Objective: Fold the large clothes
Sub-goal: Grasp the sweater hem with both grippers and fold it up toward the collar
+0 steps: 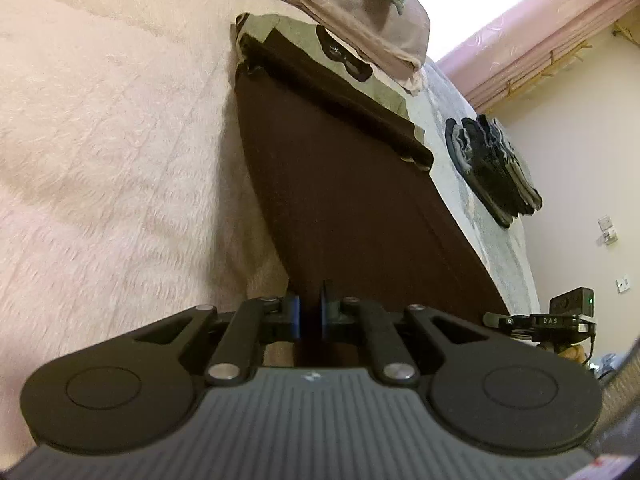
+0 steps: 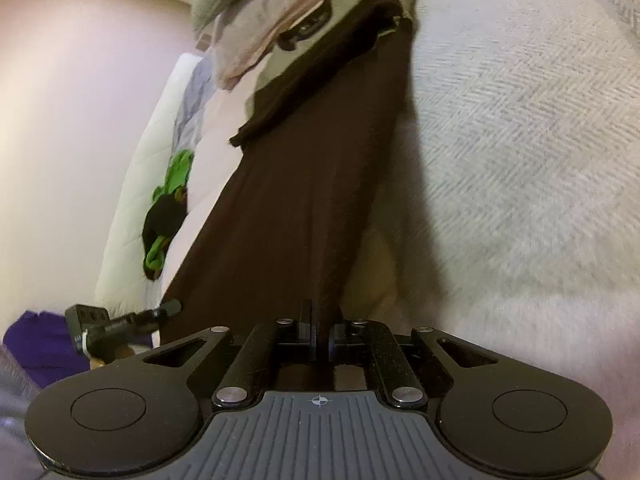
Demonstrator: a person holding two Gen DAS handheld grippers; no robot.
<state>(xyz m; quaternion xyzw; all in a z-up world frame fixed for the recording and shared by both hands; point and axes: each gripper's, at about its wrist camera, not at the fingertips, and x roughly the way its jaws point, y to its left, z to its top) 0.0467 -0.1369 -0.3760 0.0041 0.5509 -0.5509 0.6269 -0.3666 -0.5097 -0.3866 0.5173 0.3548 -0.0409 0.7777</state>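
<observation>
A large dark brown garment (image 1: 352, 200) lies stretched along the bed, running away from me toward a rolled brown band at its far end. My left gripper (image 1: 310, 314) is shut on the near edge of this garment. In the right wrist view the same brown garment (image 2: 304, 160) leads up from my right gripper (image 2: 320, 334), which is shut on the near edge too. Each gripper shows in the other's view, the right gripper (image 1: 491, 319) at the right and the left gripper (image 2: 170, 307) at the lower left. The near hem hangs taut between them, lifted off the bed.
A sage green garment (image 1: 288, 36) with black print lies under the brown one's far end. Pillows and a beige blanket (image 1: 360, 12) are piled beyond it. Dark folded clothes (image 1: 492, 168) sit to the right, a green-and-black garment (image 2: 168, 208) to the left. A fluffy pink blanket (image 1: 100, 140) covers the bed.
</observation>
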